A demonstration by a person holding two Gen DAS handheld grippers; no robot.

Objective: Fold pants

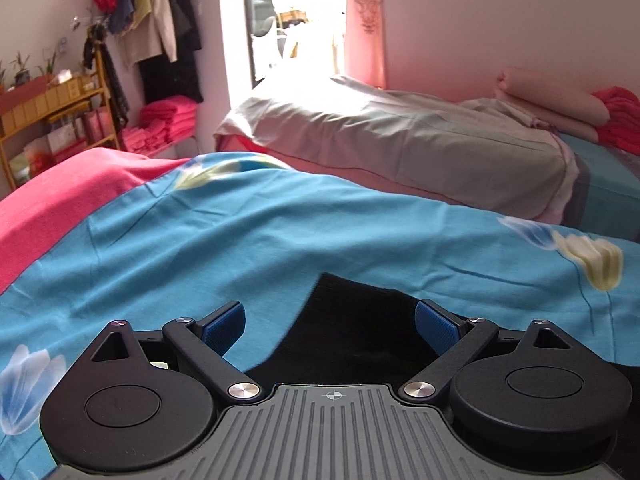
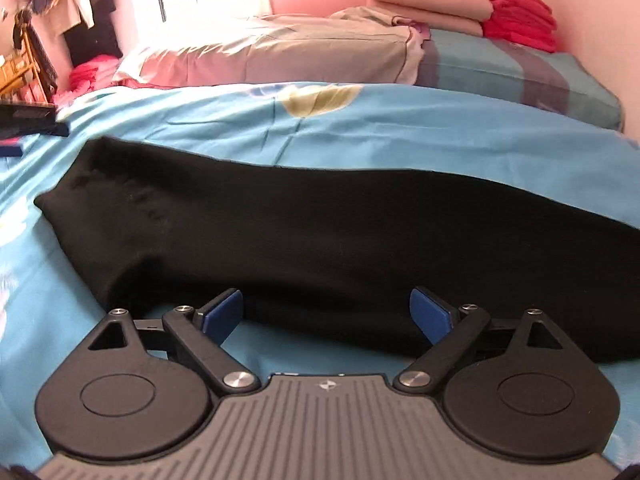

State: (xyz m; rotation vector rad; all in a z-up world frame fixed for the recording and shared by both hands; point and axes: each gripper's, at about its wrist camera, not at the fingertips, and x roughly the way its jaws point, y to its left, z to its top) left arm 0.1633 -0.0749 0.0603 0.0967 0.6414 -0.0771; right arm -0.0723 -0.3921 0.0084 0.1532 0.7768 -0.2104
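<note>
I see the black pants (image 2: 320, 248) lying on the blue bedsheet (image 2: 440, 136), long axis running left to right, just beyond my right hand-held gripper (image 2: 326, 312). Its jaws gape wide, empty. My left hand-held gripper (image 1: 330, 326), equally open and empty, hangs over one end.

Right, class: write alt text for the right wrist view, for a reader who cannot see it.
Black pants lie stretched lengthwise across a blue flowered bedsheet, with the open right tongs just over their near edge. Behind are a grey pillow and folded red cloth.
</note>
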